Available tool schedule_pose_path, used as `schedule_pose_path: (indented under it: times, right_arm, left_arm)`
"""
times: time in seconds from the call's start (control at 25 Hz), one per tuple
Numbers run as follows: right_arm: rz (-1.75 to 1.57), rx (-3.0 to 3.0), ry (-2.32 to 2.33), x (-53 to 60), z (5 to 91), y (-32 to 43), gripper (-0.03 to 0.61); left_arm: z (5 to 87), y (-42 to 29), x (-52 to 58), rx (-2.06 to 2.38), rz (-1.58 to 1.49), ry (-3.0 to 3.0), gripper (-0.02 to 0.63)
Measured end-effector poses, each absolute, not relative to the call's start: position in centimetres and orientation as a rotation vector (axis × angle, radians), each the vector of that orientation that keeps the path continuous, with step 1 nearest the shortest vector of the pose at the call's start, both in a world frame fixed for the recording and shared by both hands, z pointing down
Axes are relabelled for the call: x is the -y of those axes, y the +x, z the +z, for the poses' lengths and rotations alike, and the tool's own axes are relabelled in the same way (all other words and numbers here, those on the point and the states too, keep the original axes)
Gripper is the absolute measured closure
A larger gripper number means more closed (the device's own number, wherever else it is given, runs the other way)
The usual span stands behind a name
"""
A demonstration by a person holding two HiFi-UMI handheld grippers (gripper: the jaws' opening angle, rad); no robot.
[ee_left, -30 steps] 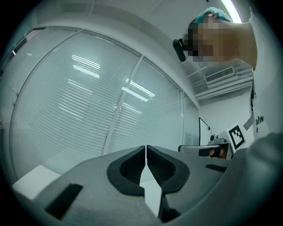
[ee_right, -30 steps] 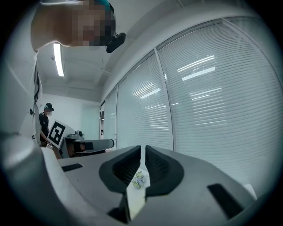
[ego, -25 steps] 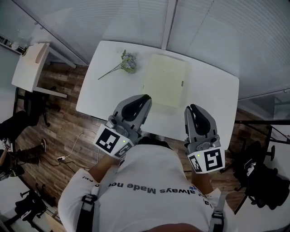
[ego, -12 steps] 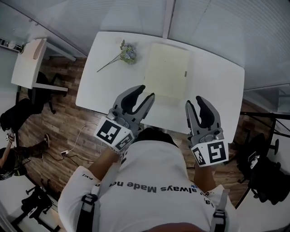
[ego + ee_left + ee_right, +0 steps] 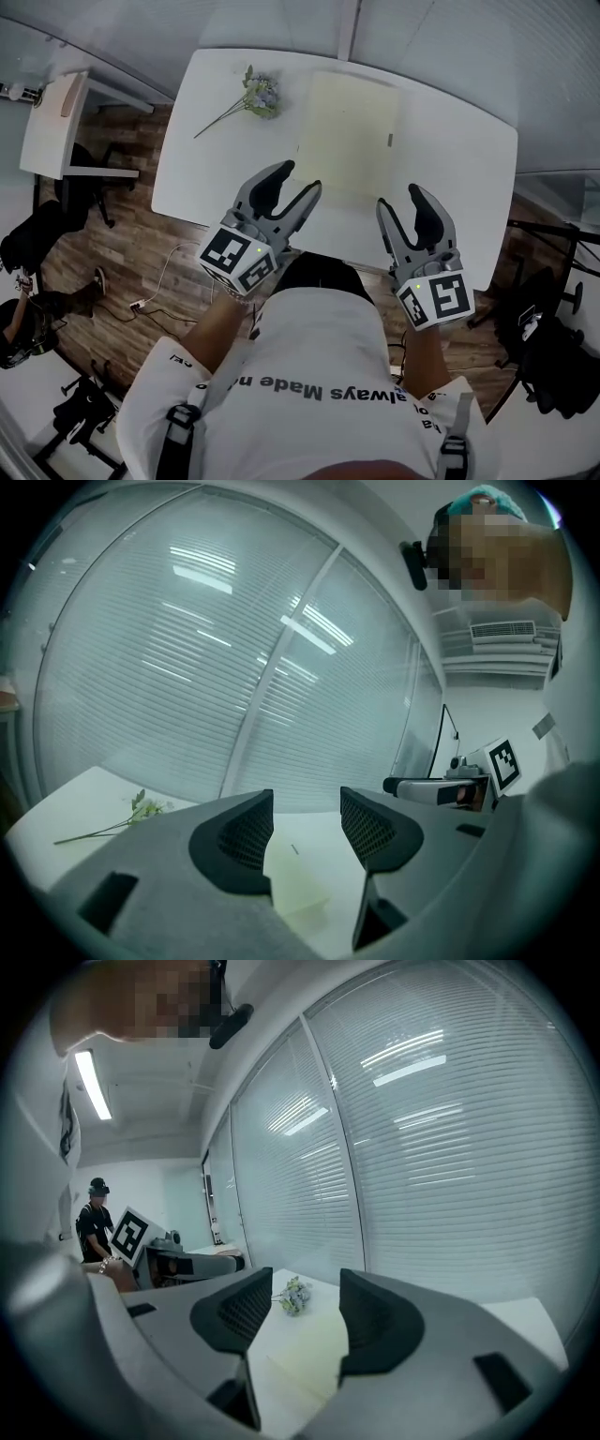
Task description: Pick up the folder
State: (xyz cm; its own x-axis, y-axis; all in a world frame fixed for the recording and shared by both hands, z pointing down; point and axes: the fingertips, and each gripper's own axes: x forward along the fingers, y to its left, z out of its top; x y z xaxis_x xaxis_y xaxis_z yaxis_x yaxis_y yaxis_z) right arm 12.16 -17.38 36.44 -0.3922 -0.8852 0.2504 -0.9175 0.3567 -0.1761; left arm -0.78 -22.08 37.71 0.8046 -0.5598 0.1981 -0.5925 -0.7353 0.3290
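Observation:
A pale yellow folder (image 5: 352,136) lies flat on the white table (image 5: 216,178), towards its far middle; it also shows as the folder (image 5: 295,883) and the folder (image 5: 305,1354) between each gripper's jaws, farther off. My left gripper (image 5: 292,181) hovers over the near table edge, short of the folder's near left corner, jaws opening and empty. My right gripper (image 5: 401,200) hangs over the near edge below the folder's right side, jaws opening too, nothing between them.
A small sprig of flowers (image 5: 251,97) lies on the table left of the folder. A side desk (image 5: 56,122) stands at the left on the wooden floor, with chairs and cables around. Blinds and glass walls close off the far side.
Both grippers went from shut to open. Both have sunk towards the table's near edge, and the table now sits a little higher in the head view.

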Motion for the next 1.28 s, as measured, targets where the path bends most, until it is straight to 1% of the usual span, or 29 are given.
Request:
schedule_pose_path:
  times: [0.32,0.52,0.84,1.28]
  right_arm:
    - [0.544,2.442,1.657,19.2,41.0,13.4,0.339]
    - [0.616,2.414,1.626,20.4,44.4,13.5,0.318]
    - [0.704,2.352,1.600,21.2,49.6,14.2,0.298]
    - [0.874,2.296,1.598,22.8,56.4,15.5,0.281]
  left_arm:
    - [42.6,-0.6,23.9,0.868,0.182,2.532,0.367]
    - [45.8,-1.2,24.9,0.861,0.227,2.488,0.357]
    - [51.2,-1.5,26.2,0.845,0.290,2.404,0.311]
    - [58.3,-2.3,28.2,0.844,0.352,2.284,0.284]
